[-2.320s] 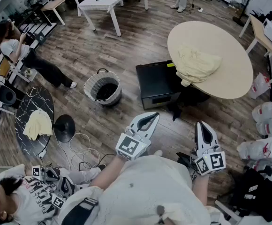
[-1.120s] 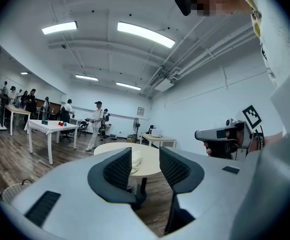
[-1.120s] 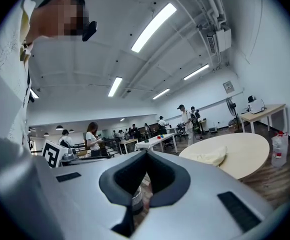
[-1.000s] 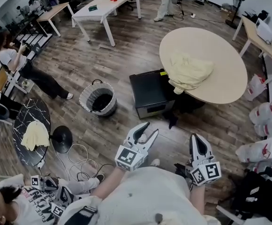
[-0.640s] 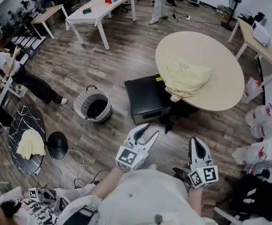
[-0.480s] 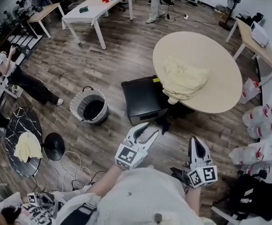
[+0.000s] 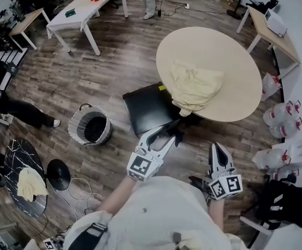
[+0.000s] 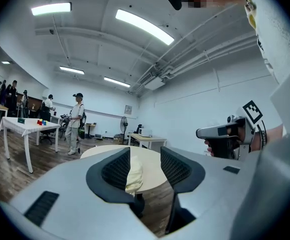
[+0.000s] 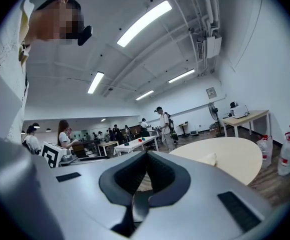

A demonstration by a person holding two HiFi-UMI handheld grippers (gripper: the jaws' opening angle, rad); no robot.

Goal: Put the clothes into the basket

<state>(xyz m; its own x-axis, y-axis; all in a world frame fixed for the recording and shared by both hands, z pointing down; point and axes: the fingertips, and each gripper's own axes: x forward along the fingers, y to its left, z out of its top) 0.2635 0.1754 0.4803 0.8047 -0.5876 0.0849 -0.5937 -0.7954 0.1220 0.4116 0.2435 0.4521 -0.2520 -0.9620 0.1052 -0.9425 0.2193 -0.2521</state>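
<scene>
Head view: a dark plank floor (image 7: 114,61) carries a round beige bench (image 7: 234,61). The pale yellow clothes (image 7: 195,87) lie heaped at the bench's near left edge, with one fold hanging over the rim. A black box (image 7: 146,108) stands on the floor against that same edge. The woven basket (image 7: 75,132) sits on the floor left of the box, well apart from the bench, with bare planks between them.

At the floor's lower left, a small marbled table (image 7: 5,165) holds another yellow cloth (image 7: 30,184). Water jugs (image 7: 281,121) stand by the right wall.

The left hand-held gripper (image 7: 164,135) has its jaws apart. They have just been opening, and nothing is between them. The right hand-held gripper (image 7: 216,148) has its jaws together and is empty. Each gripper's cube carries black-and-white square markers (image 7: 140,166).
</scene>
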